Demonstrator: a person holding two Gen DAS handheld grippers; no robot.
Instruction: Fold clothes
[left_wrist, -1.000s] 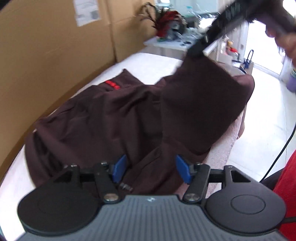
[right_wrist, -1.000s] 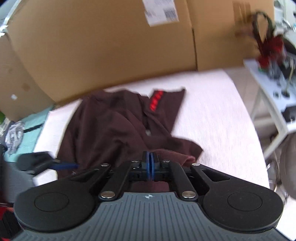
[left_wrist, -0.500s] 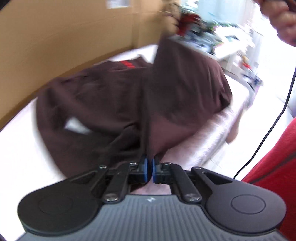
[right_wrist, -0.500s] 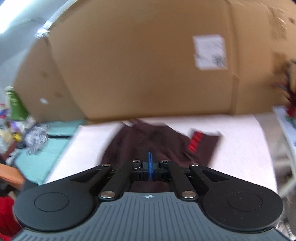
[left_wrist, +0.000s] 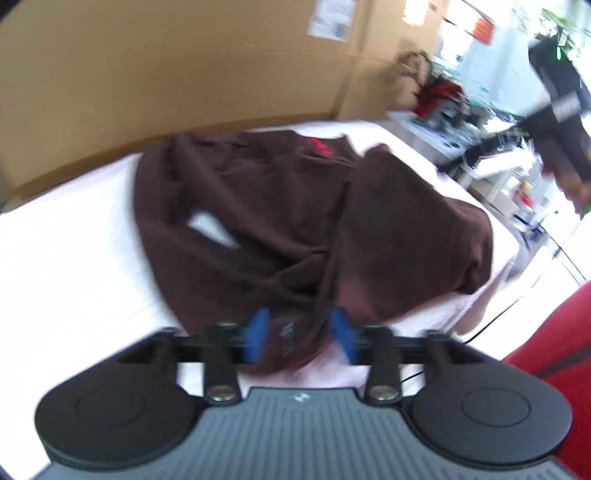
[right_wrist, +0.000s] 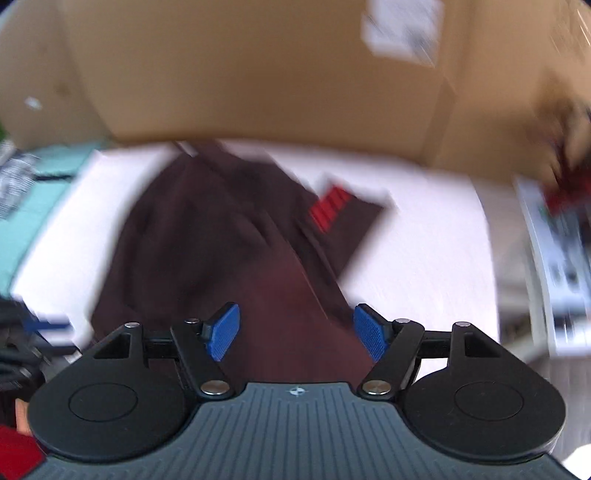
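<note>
So there's a dark brown garment (left_wrist: 266, 229) lying crumpled on a white padded table (left_wrist: 74, 258), with a big cardboard wall (left_wrist: 166, 74) right behind it. It has a red patch (right_wrist: 330, 206) near the far edge, and the right-hand part is flopped over into a thick hump that hangs a bit over the table's near right corner. The left gripper (left_wrist: 299, 334) sits at the near hem of the garment, its blue pads (left_wrist: 255, 334) about half apart and opening; a bit of the fabric edge shows between them, but the pads aren't pressing on it as far as I can see, so nothing is actually gripped. The right gripper (right_wrist: 295, 332) is above the same garment from the other side, jaws spread wide and opening too, blue pads (right_wrist: 223, 330) well apart with brown cloth showing below the gap, not pinched. Both views are pretty blurry. Off to the right there's a cluttered side table (left_wrist: 443, 122) with something red on it, and a red sleeve (left_wrist: 554, 332) shows at the edge of the left view. Some teal fabric (right_wrist: 44, 192) lies left of the table.
</note>
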